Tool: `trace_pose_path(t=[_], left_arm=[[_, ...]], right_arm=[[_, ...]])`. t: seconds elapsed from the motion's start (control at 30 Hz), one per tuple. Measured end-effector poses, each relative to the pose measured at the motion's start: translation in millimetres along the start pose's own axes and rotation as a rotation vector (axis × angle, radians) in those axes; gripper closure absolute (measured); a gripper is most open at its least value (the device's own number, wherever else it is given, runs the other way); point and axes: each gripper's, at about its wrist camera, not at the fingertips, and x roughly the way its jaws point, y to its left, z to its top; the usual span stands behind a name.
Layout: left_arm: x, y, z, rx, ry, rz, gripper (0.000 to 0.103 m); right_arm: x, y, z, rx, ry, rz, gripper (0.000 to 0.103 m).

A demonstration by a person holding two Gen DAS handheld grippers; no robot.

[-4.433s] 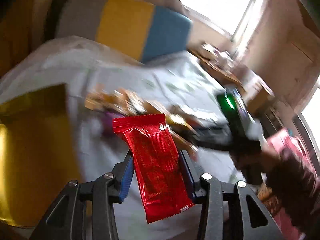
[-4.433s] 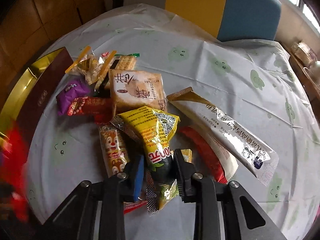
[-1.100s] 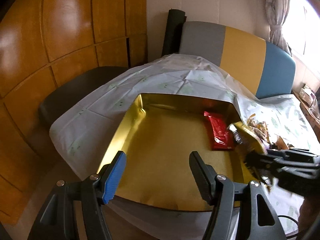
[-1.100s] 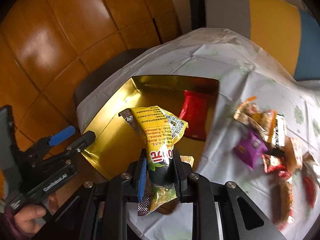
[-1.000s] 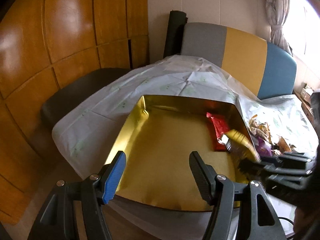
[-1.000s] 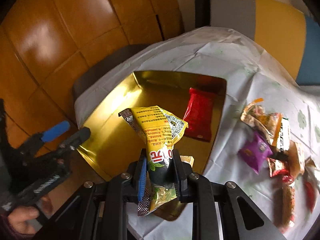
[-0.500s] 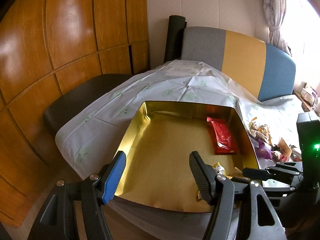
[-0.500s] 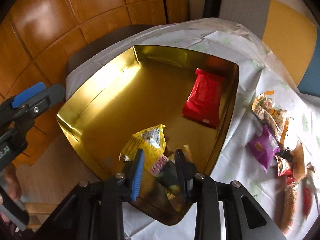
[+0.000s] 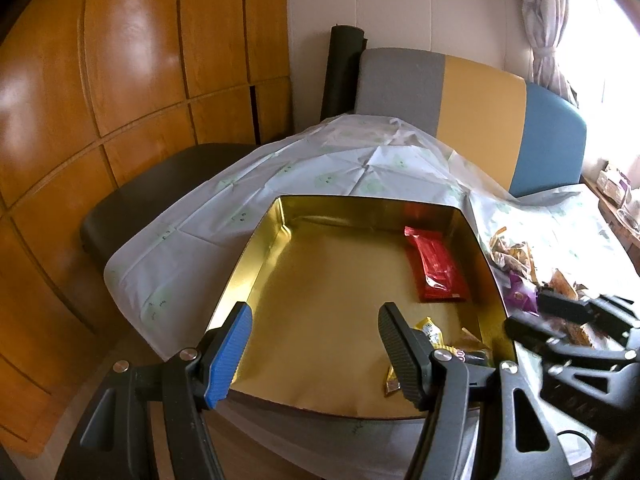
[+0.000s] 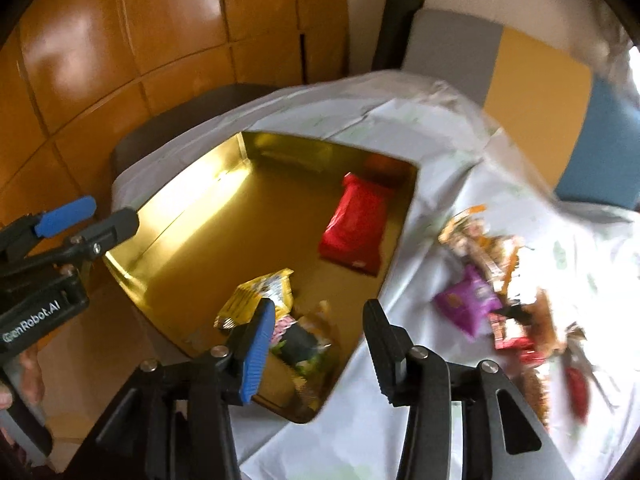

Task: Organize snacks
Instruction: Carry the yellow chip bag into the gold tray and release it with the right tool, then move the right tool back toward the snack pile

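hovering over the near edge of the gold tray (image 9: 256, 256), we see our left gripper (image 9: 314, 344) with its fingers spread apart and nothing between them. our right gripper (image 10: 318, 340) has its fingers apart too and holds nothing, just above the yellow snack pack (image 10: 260, 292) that lies in the tray's near corner, while the red packet (image 9: 436, 264) lies flat by the tray's right wall. on the white tablecloth (image 10: 440, 148) beside the tray we see a blurred pile of snacks (image 10: 492, 280), a purple pack (image 10: 466, 304) among them.
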Motion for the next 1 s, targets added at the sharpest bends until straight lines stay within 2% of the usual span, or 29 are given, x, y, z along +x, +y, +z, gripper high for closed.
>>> trace_pose_path(t=[0.17, 0.6, 0.83, 1.0], left_arm=[[-0.3, -6.9, -0.9, 0.015, 0.009, -0.001, 0.036], [-5.5, -31.3, -1.3, 0.070, 0.014, -0.006, 0.036], [-5.2, -46.6, -1.9, 0.109, 0.025, -0.022, 0.036], [-5.8, -64.3, 2.5, 0.159, 0.028, -0.085, 0.036]], right_arm=[[-22.3, -5.1, 1.2, 0.001, -0.067, -0.066, 0.048], [-54.0, -19.2, -7.0, 0.012, -0.133, -0.114, 0.047], [-59.3, -33.3, -12.1, 0.039, -0.142, -0.118, 0.044], [-57.9, -50.9, -20.3, 0.028, -0.116, -0.132, 0.042]])
